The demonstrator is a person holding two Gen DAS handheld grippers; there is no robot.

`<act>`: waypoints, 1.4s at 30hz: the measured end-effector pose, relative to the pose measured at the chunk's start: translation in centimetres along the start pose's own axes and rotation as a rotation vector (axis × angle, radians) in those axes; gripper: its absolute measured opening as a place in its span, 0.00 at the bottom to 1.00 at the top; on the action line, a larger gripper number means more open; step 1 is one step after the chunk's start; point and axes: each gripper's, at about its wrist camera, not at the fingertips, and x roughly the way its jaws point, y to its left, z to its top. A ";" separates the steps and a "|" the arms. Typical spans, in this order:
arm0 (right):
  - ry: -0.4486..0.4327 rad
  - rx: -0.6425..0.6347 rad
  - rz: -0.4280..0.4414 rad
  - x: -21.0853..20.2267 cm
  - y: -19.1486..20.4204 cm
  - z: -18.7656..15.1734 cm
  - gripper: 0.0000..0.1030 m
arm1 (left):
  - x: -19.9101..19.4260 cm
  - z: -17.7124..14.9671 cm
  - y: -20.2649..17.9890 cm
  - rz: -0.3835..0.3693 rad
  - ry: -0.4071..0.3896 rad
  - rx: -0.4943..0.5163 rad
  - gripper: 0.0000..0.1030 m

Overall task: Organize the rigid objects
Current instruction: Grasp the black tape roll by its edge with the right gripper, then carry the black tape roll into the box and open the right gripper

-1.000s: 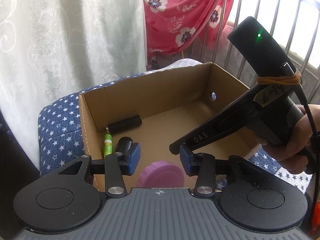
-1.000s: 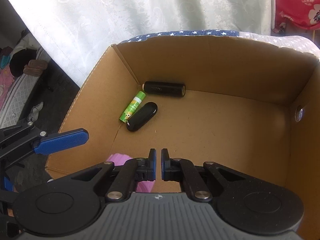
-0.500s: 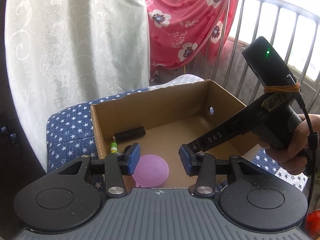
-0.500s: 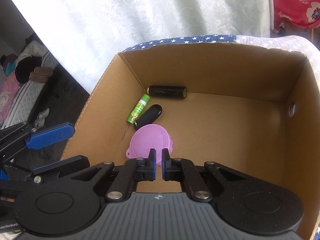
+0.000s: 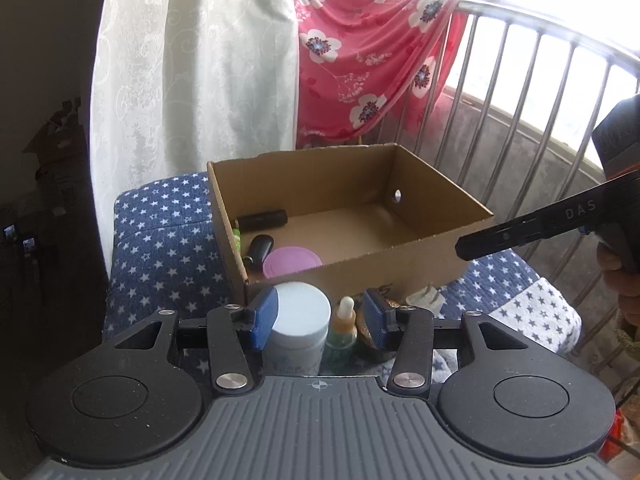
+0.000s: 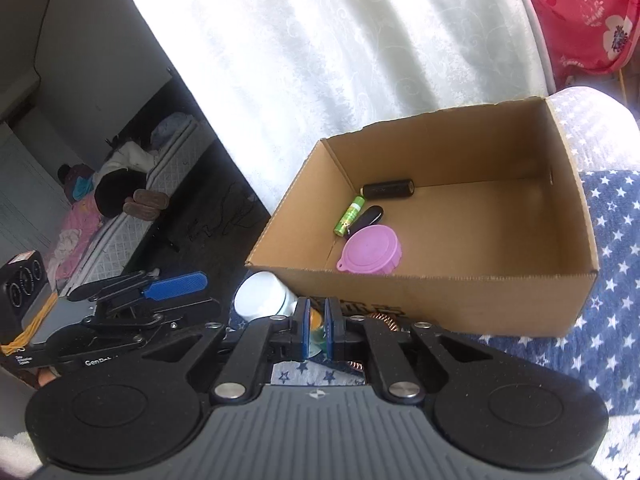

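Observation:
An open cardboard box [image 5: 400, 252] stands on a star-print cushion. Inside, at its left end, lie a purple lid [image 5: 292, 262], a black cylinder [image 5: 262, 219], a green tube [image 5: 237, 238] and a black oval fob [image 5: 260, 248]. In front of the box stand a white jar [image 5: 298, 320] and a small dropper bottle [image 5: 344, 328]. My left gripper [image 5: 320, 320] hovers short of the box with its jaws opening; jar and bottle show between its fingers, unpressed. My right gripper [image 6: 316, 332] is shut on nothing, back from the box's front wall [image 6: 440, 292]. The lid [image 6: 370, 250] lies flat.
A white plug [image 5: 426, 296] and a coppery coil [image 6: 384, 318] lie by the box's front. The blue star cushion [image 5: 160, 240] drops off at the left toward a dark floor with bedding [image 6: 120, 200]. A white curtain, red floral cloth and metal railing [image 5: 520, 120] stand behind.
Both grippers have drawn back and up from over the box. The purple lid now lies inside. The left jaws stand a little wider; jar and bottle have come into view.

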 end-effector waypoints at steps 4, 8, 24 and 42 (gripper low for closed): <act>0.004 0.018 0.023 -0.1 0.4 -3.7 0.12 | 0.2 -3.1 -0.4 -0.013 0.050 -0.002 0.51; 0.049 0.025 0.013 2.2 0.8 -6.8 0.28 | 1.0 -5.9 -1.0 -0.045 0.094 -0.010 0.57; 0.177 0.017 -0.030 8.8 1.3 -10.0 0.32 | 4.1 -10.4 -4.2 0.009 0.163 0.084 0.65; 0.180 -0.021 -0.082 10.0 1.1 -10.8 0.28 | 4.8 -10.8 -4.9 0.020 0.143 0.103 0.60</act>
